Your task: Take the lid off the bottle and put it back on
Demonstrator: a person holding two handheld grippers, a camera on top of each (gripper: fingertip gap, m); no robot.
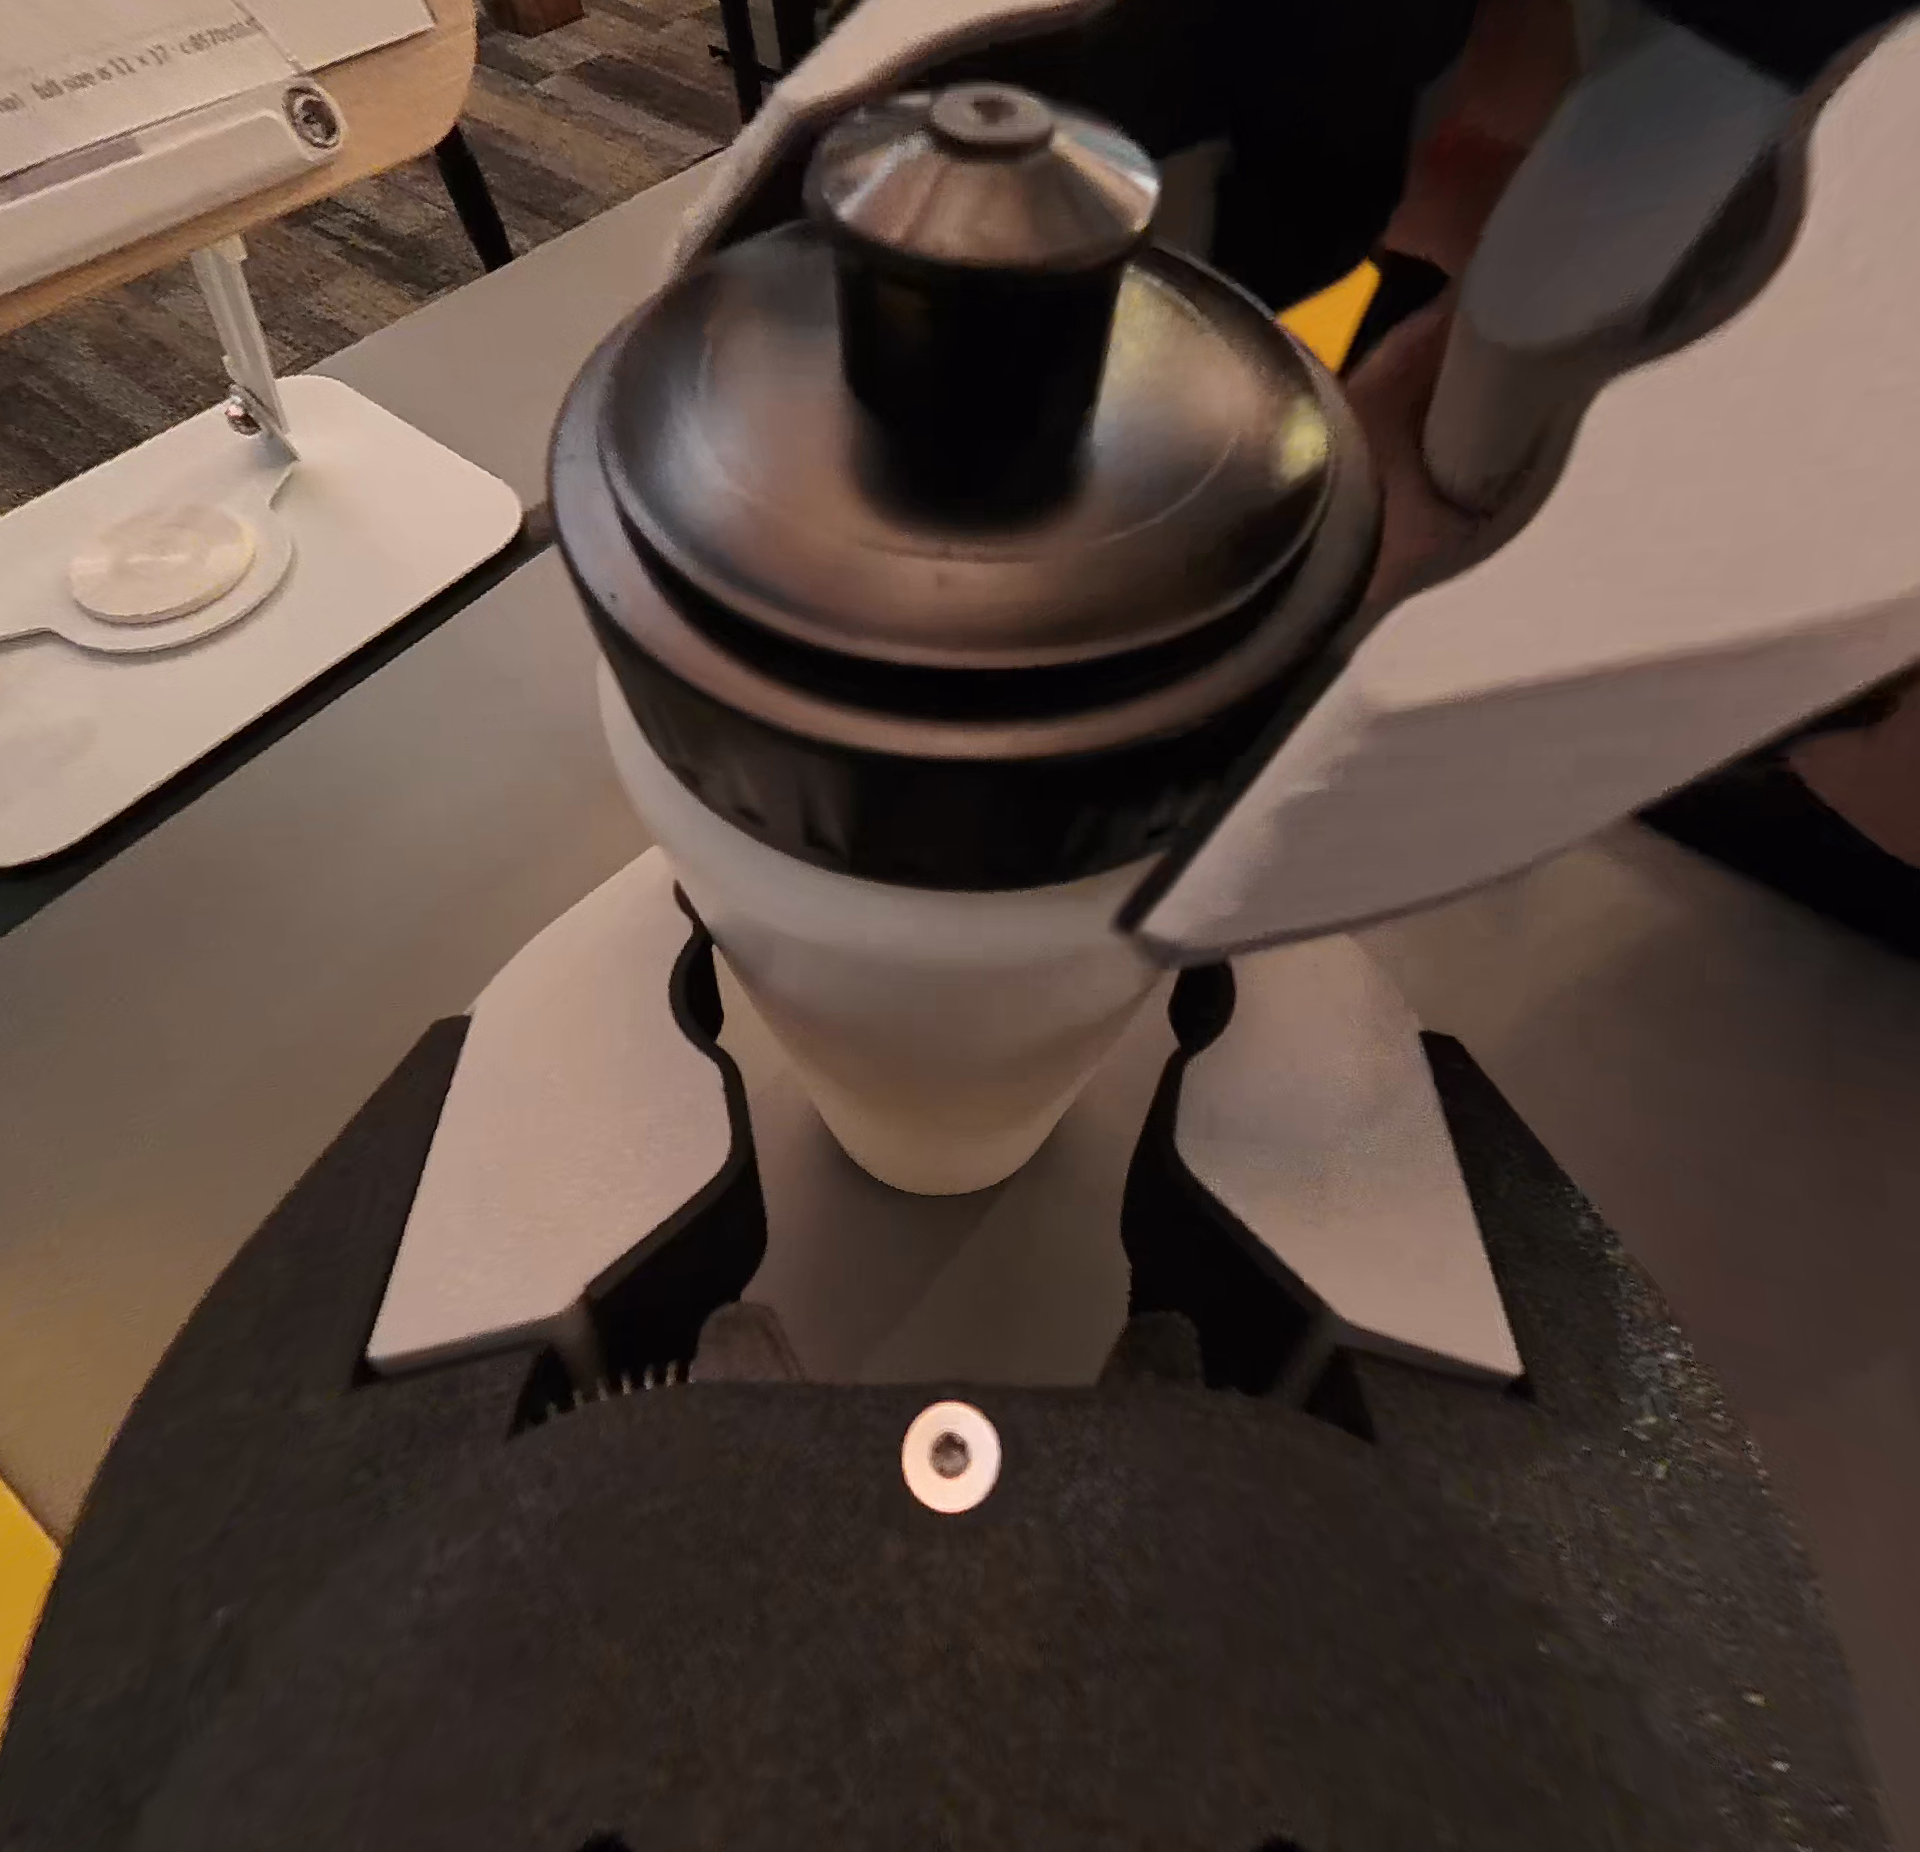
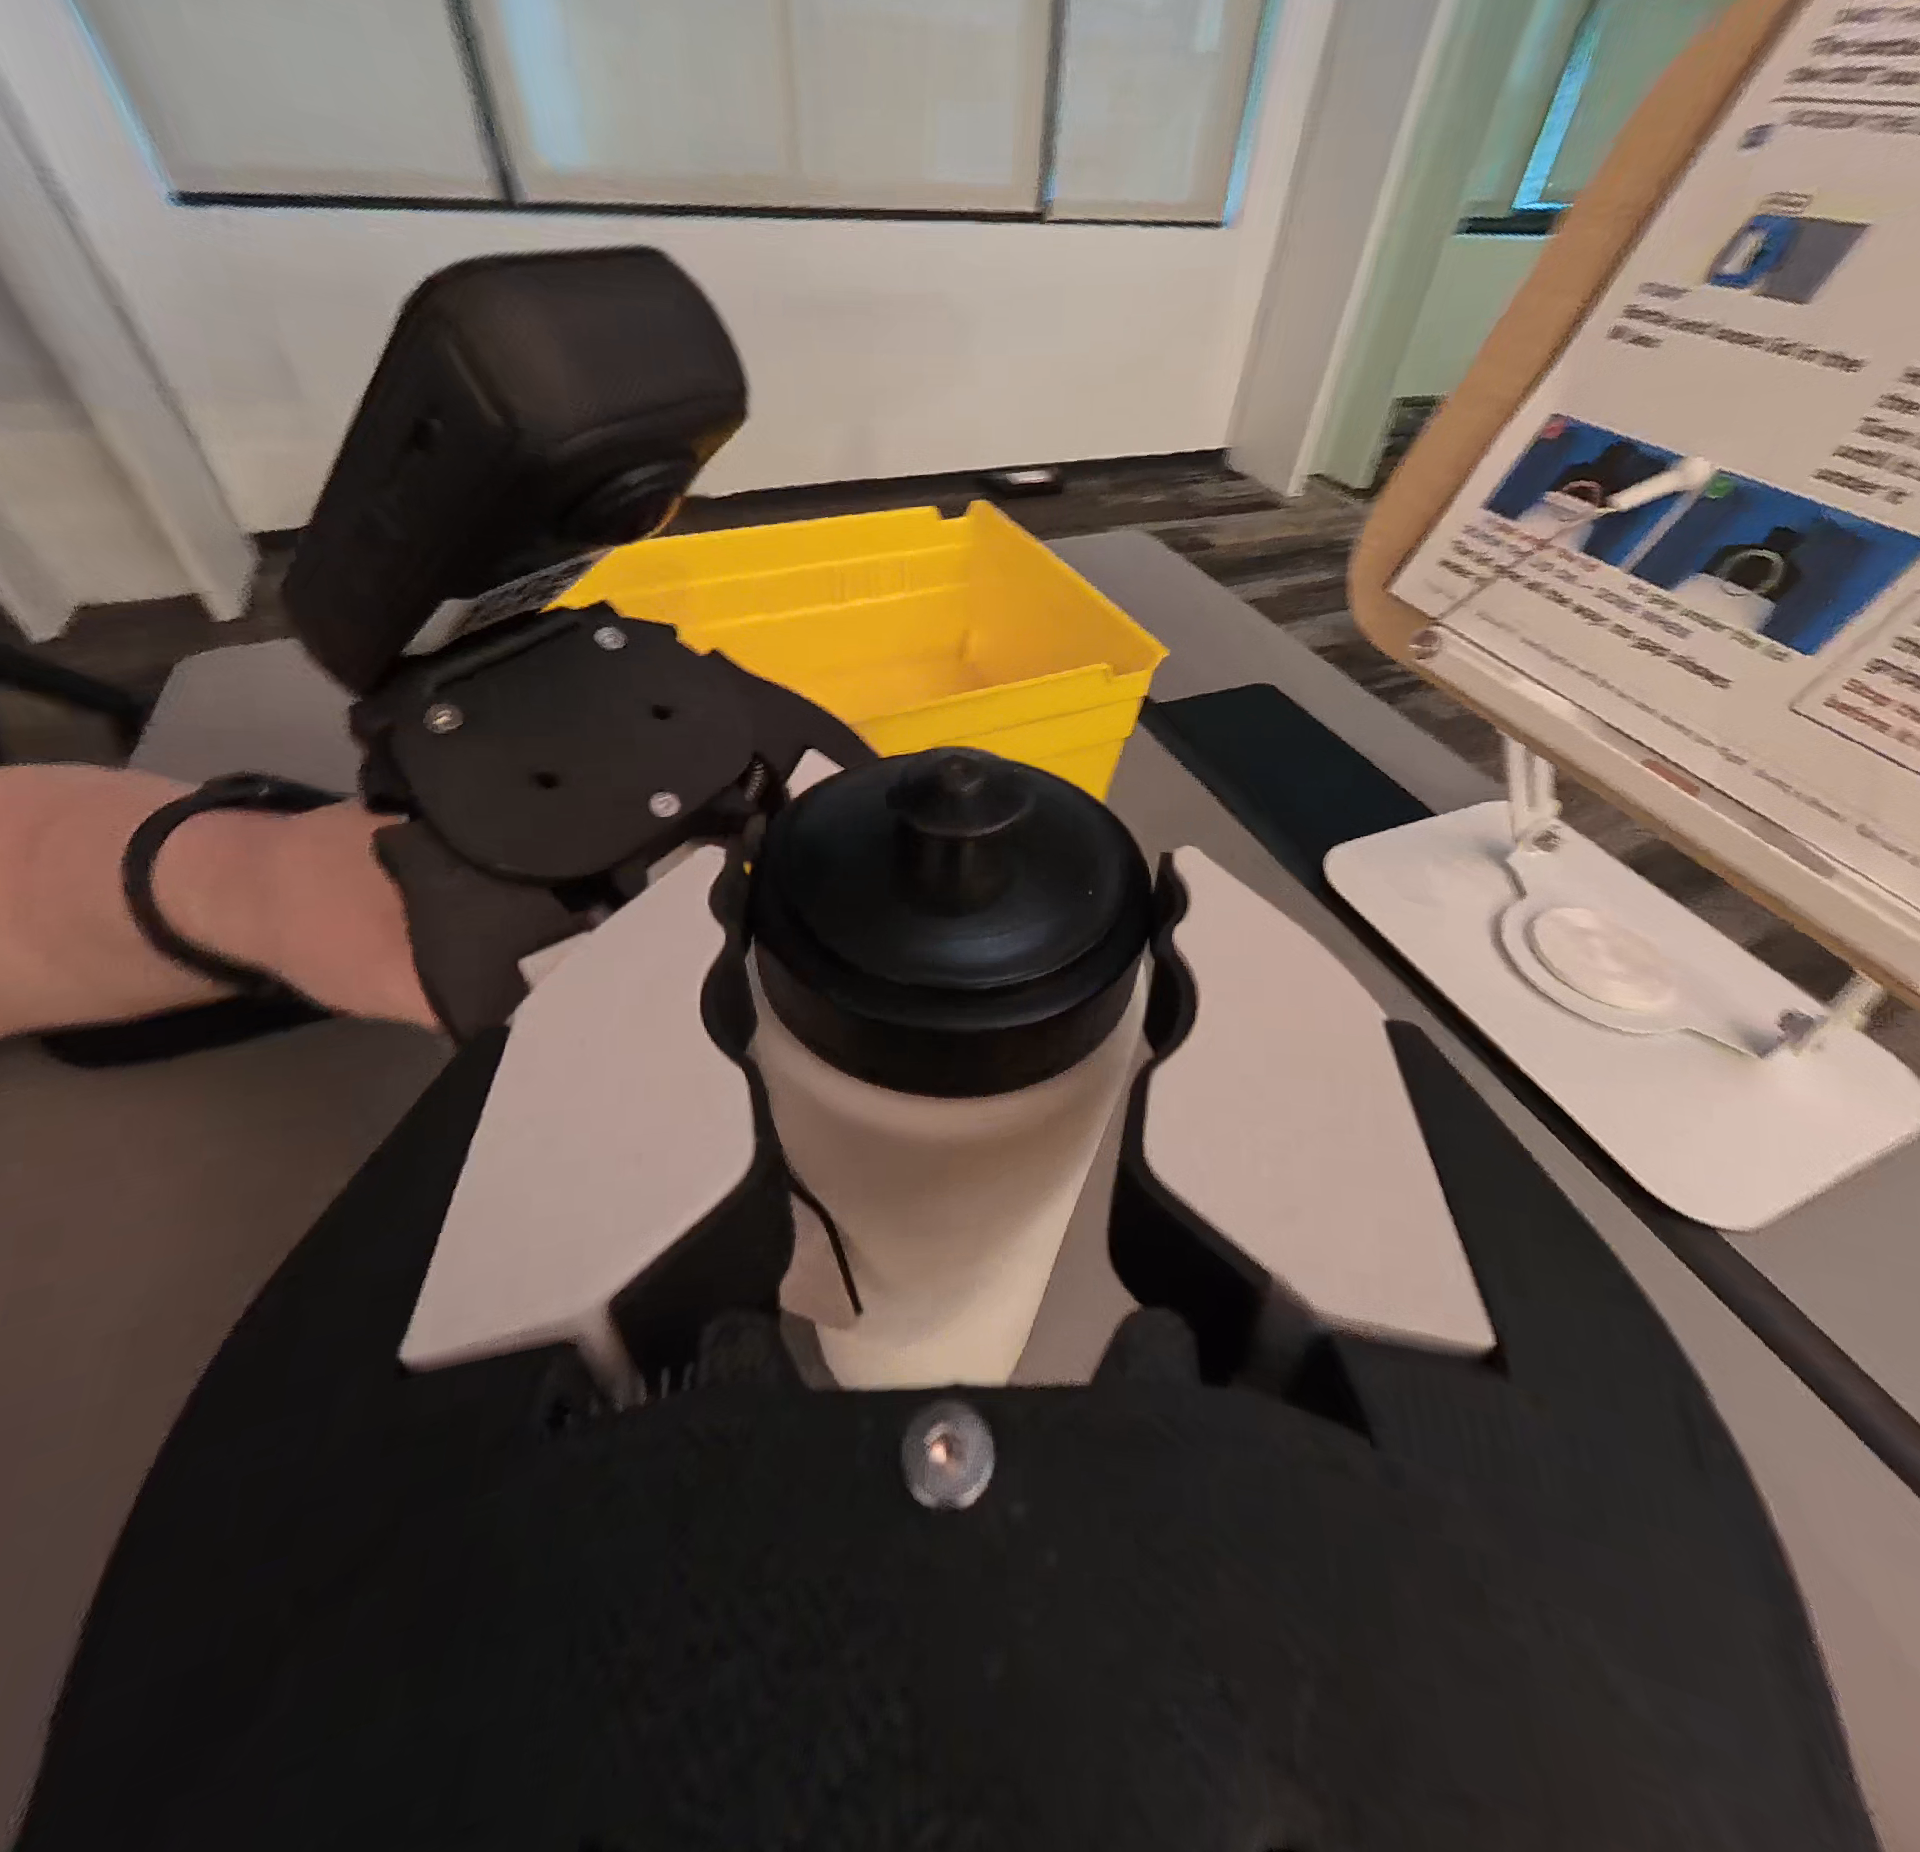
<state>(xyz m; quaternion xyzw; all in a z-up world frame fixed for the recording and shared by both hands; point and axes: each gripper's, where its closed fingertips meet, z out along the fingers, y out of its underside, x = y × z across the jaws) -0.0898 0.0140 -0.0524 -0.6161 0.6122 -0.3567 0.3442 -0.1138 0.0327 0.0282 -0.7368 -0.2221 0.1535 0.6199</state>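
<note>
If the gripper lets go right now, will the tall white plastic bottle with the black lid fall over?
Probably easy to tip: the tall white plastic bottle is narrow, with a wide black lid on top. Its smooth round sides might roll once down. It may be light, but its contents are hidden. The right gripper flanks the lid.

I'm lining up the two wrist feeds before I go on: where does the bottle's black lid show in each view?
Left wrist view: the black lid fills the upper centre, on the white bottle, with the right gripper closed around its rim.
Right wrist view: the lid sits at centre, between this gripper's fingertips.
Shared landmark: the white stand base, left in the left view, right in the right view.
</note>
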